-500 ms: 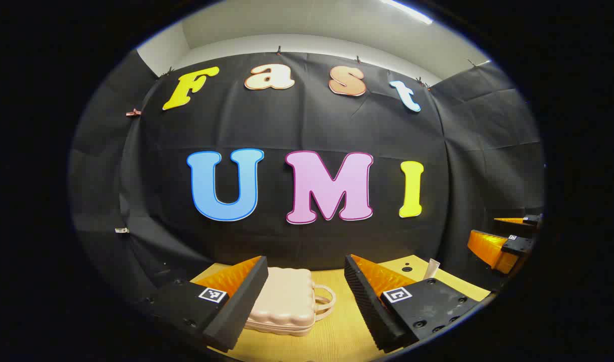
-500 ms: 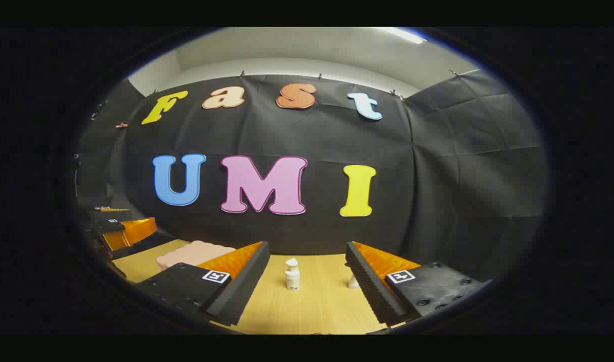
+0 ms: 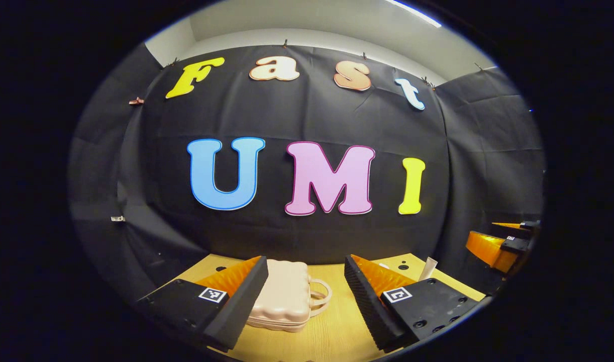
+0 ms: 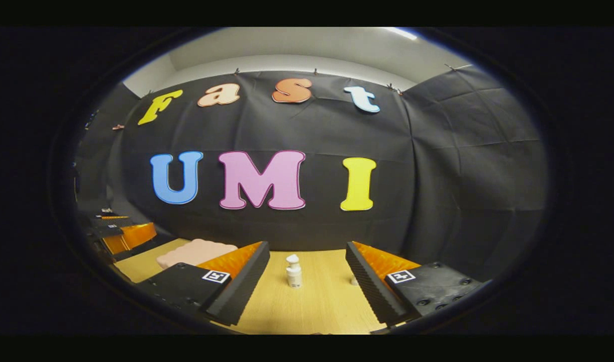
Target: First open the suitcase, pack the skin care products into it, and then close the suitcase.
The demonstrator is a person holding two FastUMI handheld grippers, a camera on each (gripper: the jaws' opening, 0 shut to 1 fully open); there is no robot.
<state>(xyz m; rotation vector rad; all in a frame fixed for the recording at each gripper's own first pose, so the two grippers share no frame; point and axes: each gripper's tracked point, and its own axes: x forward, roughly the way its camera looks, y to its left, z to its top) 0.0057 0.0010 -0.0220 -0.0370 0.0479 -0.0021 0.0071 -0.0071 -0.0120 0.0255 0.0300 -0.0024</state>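
Left gripper view first: the pink suitcase (image 3: 283, 297) lies flat and closed on the wooden tabletop (image 3: 337, 332), seen right between the left tongs (image 3: 306, 294), partly hidden behind the left-hand finger, with its looped handle (image 3: 321, 297) sticking out to the right, so its long axis runs roughly near to far while the handle end faces right. A pale tube-like item (image 3: 428, 269) peeks up at the far right of the tabletop, too cut off to identify. Off at the right edge hangs the right tongs (image 3: 503, 241), above the tabletop's right end. Over to the right gripper view: here is the skin care, a small white pump bottle (image 4: 293, 271) standing upright in the middle of the tabletop (image 4: 312, 306), framed between the right tongs (image 4: 307, 274) but farther out and clear of both fingers. A second small white item (image 4: 354, 280) sits just behind the right-hand finger, mostly hidden. The suitcase (image 4: 196, 253) shows here as a ribbed pink slab to the far left, well apart from the bottle, and beyond it at the left edge is the left tongs (image 4: 121, 234). Both tongs are spread wide apart, holding nothing and touching nothing, hovering above the tabletop
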